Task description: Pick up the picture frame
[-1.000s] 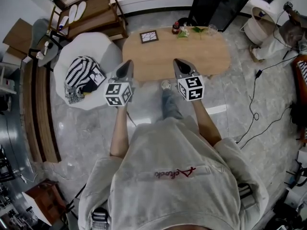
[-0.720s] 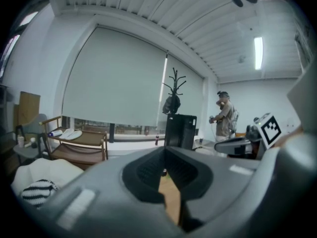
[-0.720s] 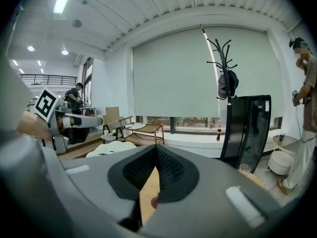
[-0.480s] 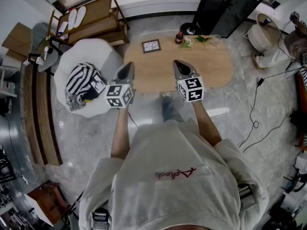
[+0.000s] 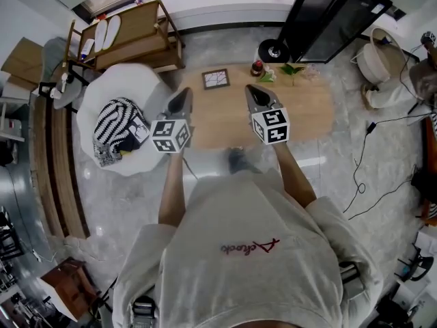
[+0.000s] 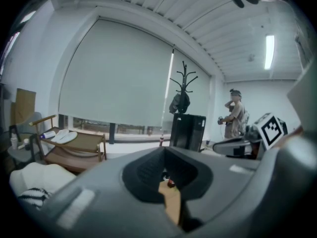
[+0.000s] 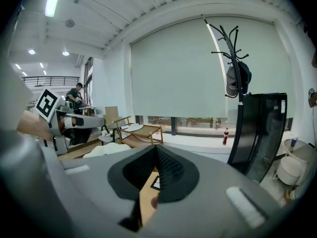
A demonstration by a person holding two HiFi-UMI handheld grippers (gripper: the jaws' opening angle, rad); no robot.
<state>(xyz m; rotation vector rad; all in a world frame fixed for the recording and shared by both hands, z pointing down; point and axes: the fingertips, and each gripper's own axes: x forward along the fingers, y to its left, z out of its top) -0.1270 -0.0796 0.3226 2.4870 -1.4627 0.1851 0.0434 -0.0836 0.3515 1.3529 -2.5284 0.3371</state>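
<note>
Since the earlier frame the table (image 5: pixel 307 118) has drawn closer in the head view. The picture frame (image 5: pixel 216 78) now sits lower in that view, nearer the two grippers. Both grippers keep their places in the head view, so the person has advanced on the table.

Left gripper (image 5: pixel 181 94): fingers (image 6: pixel 146 170) closed together, nothing between them. Right gripper (image 5: pixel 254 91): fingers (image 7: pixel 171 175) likewise closed and empty. Both are held out ahead of the person, over the near part of the table.

The picture frame appears to lie flat towards the far edge of the table, ahead of and between the two grippers and touched by neither. A bottle (image 5: pixel 257 67) and a small plant (image 5: pixel 290 69) stand near it, on its right. A white armchair (image 5: pixel 95 91) stands just beside the table on the left.

Assessment: the approach is under way and the grasp has not begun.

Risks noted:
- Closed fingers arriving at the frame would shove it across the table, possibly off the far edge. They need to open first.
- A flat frame offers only a thin edge, so a shallow bite may slip.
- Reaching across the table with the right gripper could catch the bottle or the plant and tip either one.
- The person's legs are near the table's near edge, and a bump could jolt everything on it.
</note>
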